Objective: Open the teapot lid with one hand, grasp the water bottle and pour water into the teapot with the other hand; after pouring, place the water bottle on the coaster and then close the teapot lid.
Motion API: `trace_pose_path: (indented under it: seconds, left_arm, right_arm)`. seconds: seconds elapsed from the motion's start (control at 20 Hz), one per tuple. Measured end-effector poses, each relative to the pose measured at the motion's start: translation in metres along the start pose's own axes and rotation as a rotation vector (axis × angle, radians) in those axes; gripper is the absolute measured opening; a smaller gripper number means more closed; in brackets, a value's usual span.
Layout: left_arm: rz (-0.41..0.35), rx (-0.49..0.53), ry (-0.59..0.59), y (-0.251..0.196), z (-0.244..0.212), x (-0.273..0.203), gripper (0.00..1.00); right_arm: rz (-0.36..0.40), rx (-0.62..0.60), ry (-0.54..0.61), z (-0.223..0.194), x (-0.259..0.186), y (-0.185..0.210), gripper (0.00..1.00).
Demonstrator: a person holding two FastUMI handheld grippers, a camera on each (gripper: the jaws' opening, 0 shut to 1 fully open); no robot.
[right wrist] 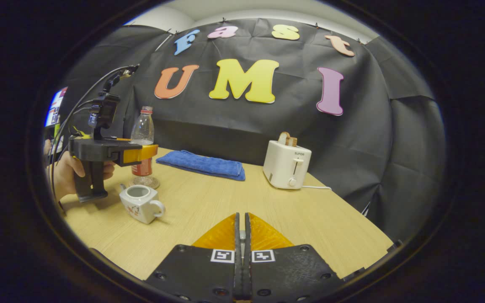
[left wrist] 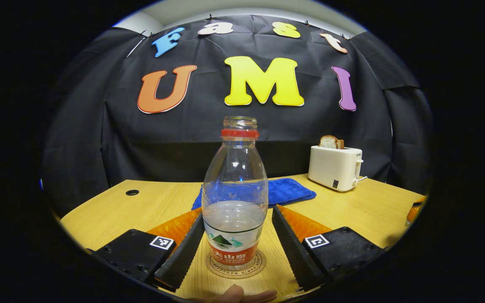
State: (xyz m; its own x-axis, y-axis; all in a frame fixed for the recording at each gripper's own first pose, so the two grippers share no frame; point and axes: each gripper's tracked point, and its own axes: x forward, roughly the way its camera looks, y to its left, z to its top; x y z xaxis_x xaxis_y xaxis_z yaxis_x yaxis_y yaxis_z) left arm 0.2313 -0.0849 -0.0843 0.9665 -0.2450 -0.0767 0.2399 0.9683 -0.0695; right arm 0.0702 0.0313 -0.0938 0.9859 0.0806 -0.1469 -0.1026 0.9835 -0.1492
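An uncapped clear water bottle (left wrist: 235,185) with a red label, about a third full, stands upright on a round coaster (left wrist: 214,267). My left gripper (left wrist: 237,212) is open, with one finger close on each side of the bottle's lower half. In the right gripper view, a hand (right wrist: 63,172) holds that left gripper (right wrist: 147,153) at the bottle (right wrist: 142,124). The white teapot (right wrist: 139,204) sits lidless in front of the coaster (right wrist: 146,183). My right gripper (right wrist: 241,229) hovers over the table's near middle. It is shut, with a pale sliver, seemingly the teapot lid, pinched between its fingers.
A folded blue towel (left wrist: 291,191) (right wrist: 202,164) lies behind the bottle. A white toaster (left wrist: 336,168) (right wrist: 286,168) holding bread stands at the back right with its cord trailing. The wooden table (right wrist: 225,198) has a cable hole (left wrist: 132,192) at its far left.
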Motion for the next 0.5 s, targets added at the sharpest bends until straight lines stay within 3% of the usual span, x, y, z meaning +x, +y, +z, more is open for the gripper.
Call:
trace_pose_path:
  seconds: [0.5]
  left_arm:
    - [-0.006,-0.019,-0.038,0.012,0.009,-0.041,0.97]
  right_arm:
    - [0.018,-0.026,-0.011,0.004,-0.007,0.017,0.00]
